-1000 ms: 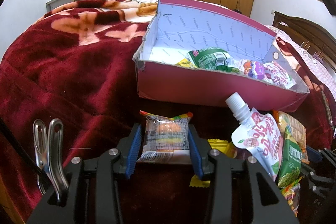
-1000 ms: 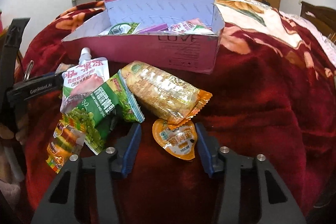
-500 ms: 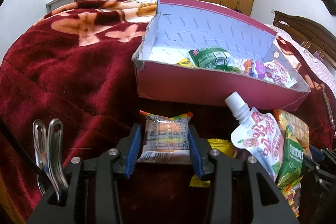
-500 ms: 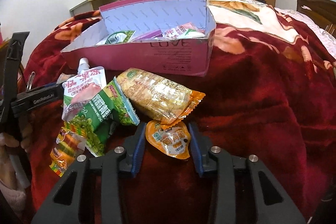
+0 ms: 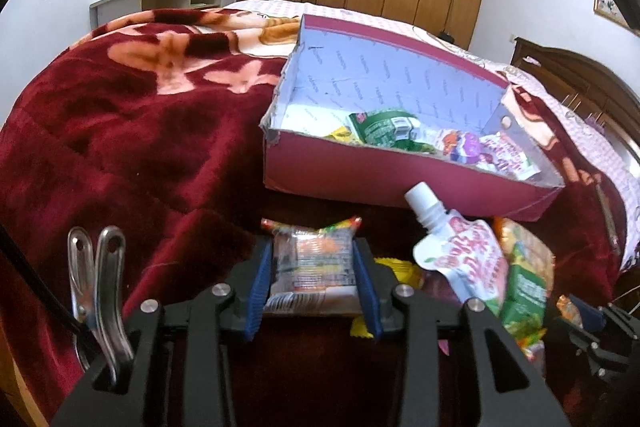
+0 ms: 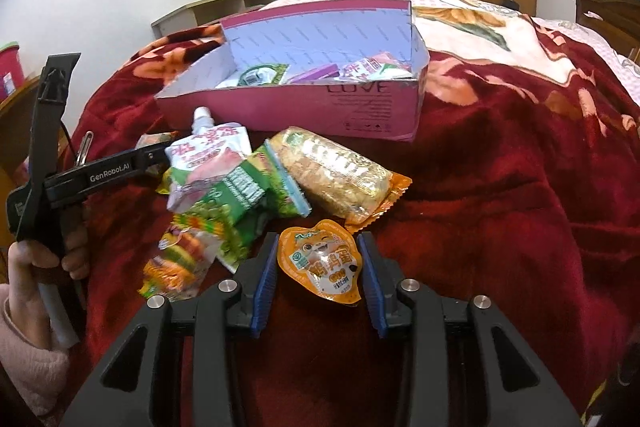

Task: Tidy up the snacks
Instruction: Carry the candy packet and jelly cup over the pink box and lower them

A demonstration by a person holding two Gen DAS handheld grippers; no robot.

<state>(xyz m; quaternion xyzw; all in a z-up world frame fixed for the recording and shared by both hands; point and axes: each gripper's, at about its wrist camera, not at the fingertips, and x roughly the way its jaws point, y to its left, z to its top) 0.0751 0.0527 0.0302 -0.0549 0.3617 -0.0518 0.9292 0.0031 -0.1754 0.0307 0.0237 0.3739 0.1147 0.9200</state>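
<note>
My left gripper point(image 5: 312, 247) has its jaws closing, and the blue pads press both sides of a clear snack packet point(image 5: 314, 267) with orange and yellow print. My right gripper point(image 6: 318, 241) is shut on a small orange egg packet point(image 6: 324, 267), held just above the blanket. The pink box point(image 5: 380, 179) stands straight ahead with several snacks inside; the right wrist view shows it too point(image 6: 320, 107). Between the grippers lie a white spouted pouch point(image 6: 208, 155), a green pea packet point(image 6: 240, 195), a golden cracker pack point(image 6: 340, 171) and a colourful packet point(image 6: 176, 263).
Everything rests on a dark red flowered blanket point(image 5: 140, 147) over a bed. A metal clip point(image 5: 96, 287) hangs at my left gripper's side. A person's hand point(image 6: 32, 267) holds the left gripper's handle. A yellow wrapper point(image 5: 396, 267) lies under the pile. Wardrobes stand far behind.
The right jaws closed from either side onto the orange egg packet and rose slightly with it. The left jaws narrowed a little on the clear packet.
</note>
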